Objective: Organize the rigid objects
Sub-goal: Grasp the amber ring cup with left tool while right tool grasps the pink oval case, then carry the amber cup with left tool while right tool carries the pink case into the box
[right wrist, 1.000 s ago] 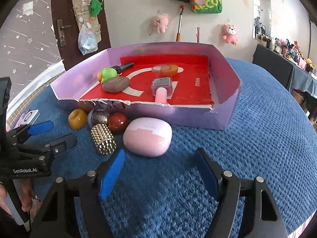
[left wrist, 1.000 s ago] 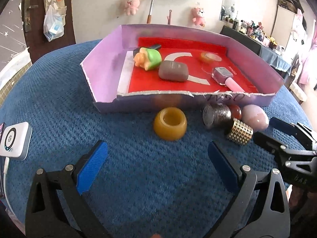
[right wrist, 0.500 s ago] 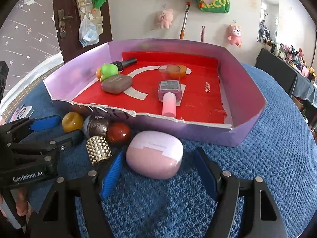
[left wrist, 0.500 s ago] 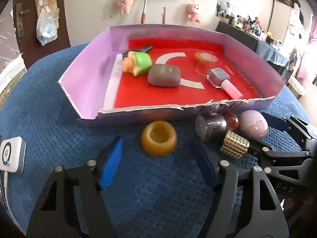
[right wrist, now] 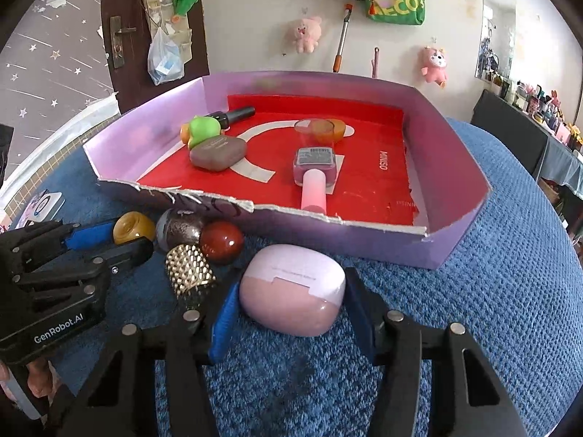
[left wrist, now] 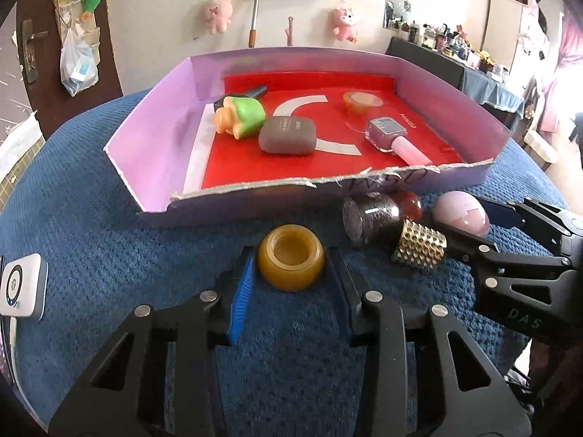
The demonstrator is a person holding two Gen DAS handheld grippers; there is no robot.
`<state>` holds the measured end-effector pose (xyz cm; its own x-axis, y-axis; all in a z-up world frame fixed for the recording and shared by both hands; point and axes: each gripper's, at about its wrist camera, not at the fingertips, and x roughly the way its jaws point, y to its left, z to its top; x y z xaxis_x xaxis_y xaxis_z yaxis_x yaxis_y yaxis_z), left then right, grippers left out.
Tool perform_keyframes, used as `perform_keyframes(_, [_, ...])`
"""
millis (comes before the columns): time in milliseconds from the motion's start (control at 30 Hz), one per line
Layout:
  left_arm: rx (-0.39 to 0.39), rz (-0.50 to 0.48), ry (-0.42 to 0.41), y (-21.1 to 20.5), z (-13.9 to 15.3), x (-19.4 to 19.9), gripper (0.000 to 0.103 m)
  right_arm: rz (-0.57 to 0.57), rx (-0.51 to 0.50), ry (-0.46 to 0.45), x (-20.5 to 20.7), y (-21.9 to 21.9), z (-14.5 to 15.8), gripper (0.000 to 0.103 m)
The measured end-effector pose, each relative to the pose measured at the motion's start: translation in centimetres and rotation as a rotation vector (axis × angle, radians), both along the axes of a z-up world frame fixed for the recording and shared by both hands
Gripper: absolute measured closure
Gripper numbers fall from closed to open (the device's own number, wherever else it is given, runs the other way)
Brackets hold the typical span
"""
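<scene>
my left tool (left wrist: 291, 269) has just been closing and now pinches the amber jar (left wrist: 290, 262); my right tool (right wrist: 291, 300) has just been closing around the pink case (right wrist: 291, 300), its pads touching both sides. both things sit on the blue textured worktop (right wrist: 492, 291), just before the purple tray (right wrist: 364, 240). behind, pink plush toys (right wrist: 306, 34) hang on a white wall beside a dark door (right wrist: 127, 18).

Torn cardboard tray (right wrist: 455, 218), nubby blue cloth (right wrist: 492, 291), glossy red ball (right wrist: 221, 242)
</scene>
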<state>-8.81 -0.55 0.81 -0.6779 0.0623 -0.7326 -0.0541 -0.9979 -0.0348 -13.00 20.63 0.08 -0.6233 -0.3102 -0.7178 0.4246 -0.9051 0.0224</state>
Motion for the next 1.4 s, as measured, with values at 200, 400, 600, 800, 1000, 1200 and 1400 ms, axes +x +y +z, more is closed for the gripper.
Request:
perform_keyframes(200, [0.021,-0.001,0.010,-0.4,0.0,1.2,0.067,0.000,-0.008,-0.001,1.3,0.6,0.1,0.046])
perform_keyframes(400, [0.028,0.000,0.018,-0.4,0.0,2.4,0.067,0.005,-0.030,-0.009,2.6,1.4,0.2,0.046])
perform_keyframes(600, [0.030,-0.006,0.030,-0.2,0.3,3.5,0.067,0.010,-0.047,-0.004,3.8,1.8,0.6,0.046])
perform_keyframes(800, [0.033,-0.015,0.060,0.1,1.3,4.6,0.067,0.015,-0.066,0.024,4.9,2.1,1.6,0.046])
perform_keyframes(1000, [0.034,-0.024,0.090,0.3,2.2,5.4,0.067,0.030,-0.078,0.049,5.8,2.1,2.5,0.046])
perform_keyframes(1200, [0.041,-0.023,0.123,0.0,3.4,5.8,0.067,0.051,-0.091,0.081,6.4,1.8,3.8,0.046])
perform_keyframes(1400, [0.043,-0.019,0.154,-0.4,4.6,5.8,0.067,0.075,-0.109,0.103,6.4,1.1,4.9,0.046])
